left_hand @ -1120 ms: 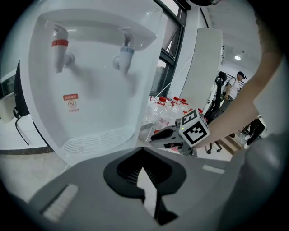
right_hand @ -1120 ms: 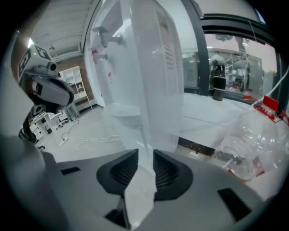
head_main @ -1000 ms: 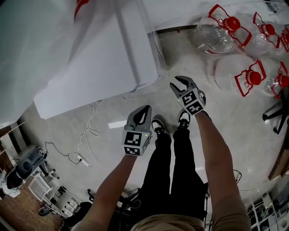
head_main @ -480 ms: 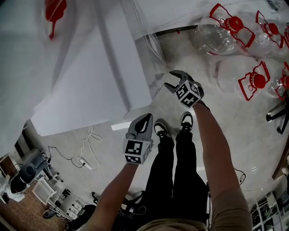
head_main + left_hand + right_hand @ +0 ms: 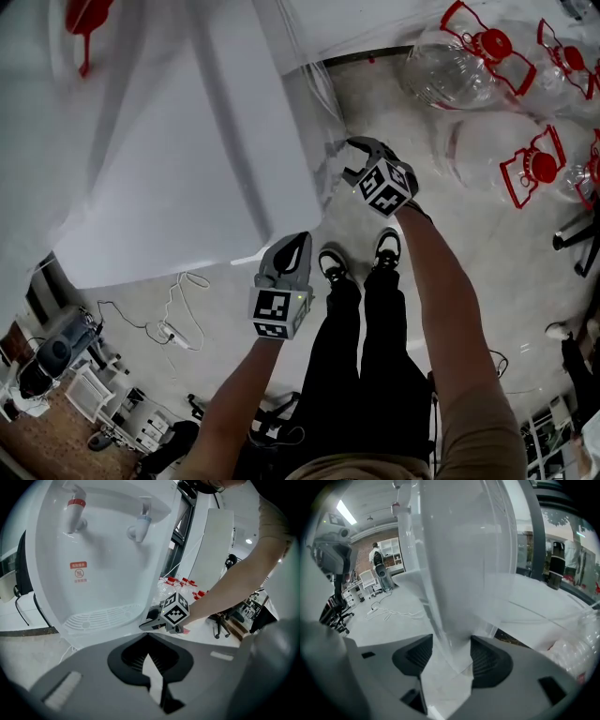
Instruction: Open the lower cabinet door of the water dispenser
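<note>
Two grippers hang over the person's shoes (image 5: 330,264) in the head view. Nearest, just below centre at 6 o'clock, the left gripper (image 5: 298,244) is closed on nothing and stands clear of the cabinet. Its own view shows the jaws meeting with only air ahead.

Up at 1 o'clock the right gripper (image 5: 349,161) sits at the near corner of the white water dispenser (image 5: 187,159). In the right gripper view the jaws are closed in on the white edge of the lower cabinet door (image 5: 450,616). One ribbed pad lies on each side and the edge fills the gap between them. How far the door stands open I cannot tell.

In the left gripper view the right gripper (image 5: 157,623) touches the dispenser's edge just below centre, under the drip grille (image 5: 101,618). Higher, at 11 and 12 o'clock, stand the red tap (image 5: 75,513) and the blue tap (image 5: 139,526).

Farther off in the head view, clear water bottles (image 5: 450,66) with red caps lie on the floor at 2 o'clock. A power strip (image 5: 169,330) with its cable lies at 8 o'clock.
</note>
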### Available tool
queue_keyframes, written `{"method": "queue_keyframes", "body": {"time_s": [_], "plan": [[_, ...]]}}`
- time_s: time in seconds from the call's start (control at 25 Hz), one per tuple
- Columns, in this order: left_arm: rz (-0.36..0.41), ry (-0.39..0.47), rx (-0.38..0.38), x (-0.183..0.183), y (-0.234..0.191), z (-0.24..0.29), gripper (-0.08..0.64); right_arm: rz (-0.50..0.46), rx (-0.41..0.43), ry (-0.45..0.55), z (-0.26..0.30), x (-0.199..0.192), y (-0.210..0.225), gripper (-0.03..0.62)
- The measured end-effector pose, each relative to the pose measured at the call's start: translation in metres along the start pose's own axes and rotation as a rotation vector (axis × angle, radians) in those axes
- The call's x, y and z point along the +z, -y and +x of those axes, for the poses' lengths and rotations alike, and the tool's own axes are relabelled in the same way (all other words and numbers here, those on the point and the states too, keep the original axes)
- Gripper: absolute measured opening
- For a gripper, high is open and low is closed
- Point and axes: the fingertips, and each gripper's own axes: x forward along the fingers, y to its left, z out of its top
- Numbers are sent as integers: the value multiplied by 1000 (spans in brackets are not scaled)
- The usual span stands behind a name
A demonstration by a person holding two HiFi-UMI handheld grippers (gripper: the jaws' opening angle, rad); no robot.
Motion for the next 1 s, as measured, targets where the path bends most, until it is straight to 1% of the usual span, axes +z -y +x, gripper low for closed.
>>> {"method": "queue_keyframes", "body": {"time_s": [0.16, 0.4, 0.8, 1.0], "plan": [[-21, 0, 6, -4, 4, -1, 2, 84, -25, 22, 0, 2, -4, 225], [-20, 0, -5, -8, 11, -1, 2, 187, -72, 41, 1, 4, -4, 232], [-26, 8, 11, -12, 7, -5, 2, 246, -106, 50, -1, 3, -6, 232], [-31, 13, 8, -12, 8, -6, 2, 282, -120, 38, -1, 2, -8, 232]]}}
